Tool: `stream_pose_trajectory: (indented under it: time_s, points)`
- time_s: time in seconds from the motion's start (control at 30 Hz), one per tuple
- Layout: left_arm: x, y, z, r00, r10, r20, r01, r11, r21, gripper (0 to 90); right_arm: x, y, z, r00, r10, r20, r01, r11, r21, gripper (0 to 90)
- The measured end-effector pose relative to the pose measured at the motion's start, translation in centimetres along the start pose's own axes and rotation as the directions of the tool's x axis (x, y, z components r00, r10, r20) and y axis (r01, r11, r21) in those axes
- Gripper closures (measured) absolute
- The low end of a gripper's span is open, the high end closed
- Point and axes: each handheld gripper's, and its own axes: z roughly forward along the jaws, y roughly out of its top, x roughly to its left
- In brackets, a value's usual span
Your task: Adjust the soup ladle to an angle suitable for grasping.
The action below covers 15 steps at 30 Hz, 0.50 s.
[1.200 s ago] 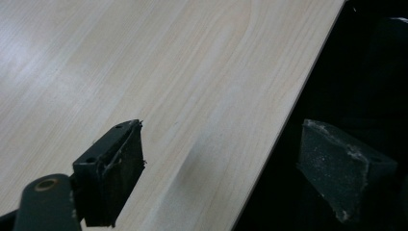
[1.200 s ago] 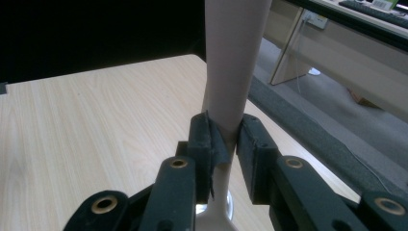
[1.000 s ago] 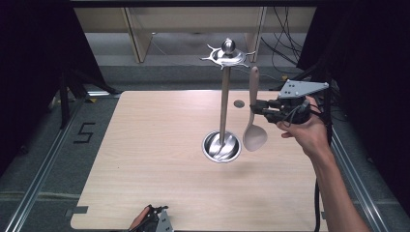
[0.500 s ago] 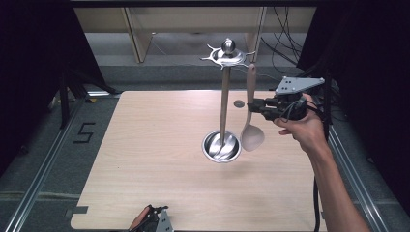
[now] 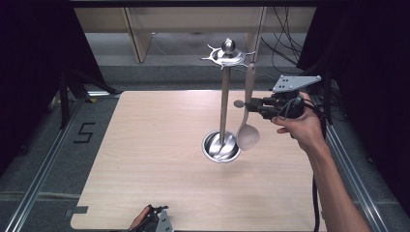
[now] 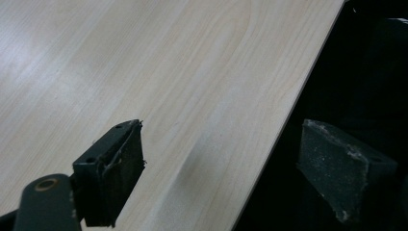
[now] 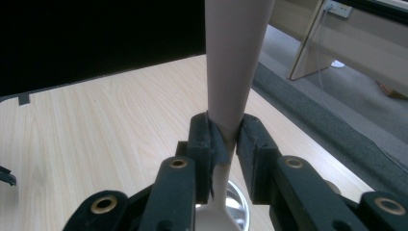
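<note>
A metal utensil stand (image 5: pixel 224 101) rises from a round dish base (image 5: pixel 221 146) in the middle of the wooden table (image 5: pixel 145 145), with hooks around its top disc (image 5: pixel 227 55). My right gripper (image 5: pixel 251 105) is shut on the handle of a beige spoon (image 5: pixel 247 137), which hangs upright, bowl down, just right of the pole, with its handle tip near a hook. In the right gripper view the pads (image 7: pixel 207 139) pinch the spoon handle (image 7: pixel 235 62) above the base (image 7: pixel 238 197). My left gripper (image 5: pixel 154 220) rests at the table's near edge, its jaws open (image 6: pixel 226 144).
A small dark round thing (image 5: pixel 238 103) lies on the table behind the spoon. Metal rails (image 5: pixel 38 179) run along both sides of the table. Wooden furniture legs and cables stand beyond the far edge. The left half of the table is bare wood.
My right gripper and the spoon have shifted a little to the left, closer to the stand's pole. The left gripper has stayed put.
</note>
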Motion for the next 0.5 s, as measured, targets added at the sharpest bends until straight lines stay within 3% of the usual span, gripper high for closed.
stream_pose_trajectory:
  time_s: [0.33, 0.5]
  points:
    - [0.01, 0.00, -0.01, 1.0000, 0.000, 0.000, 0.000, 1.0000, 0.000, 15.4, -0.36, 0.27, 0.23, 0.9996, -0.005, -0.027, 0.005, 1.000, 0.018, 76.8]
    - [0.01, 0.00, -0.03, 1.0000, 0.000, -0.001, 0.000, 1.0000, -0.001, 15.4, -0.14, 0.19, 0.54, 0.9994, 0.022, -0.025, -0.022, 1.000, 0.008, 76.7]
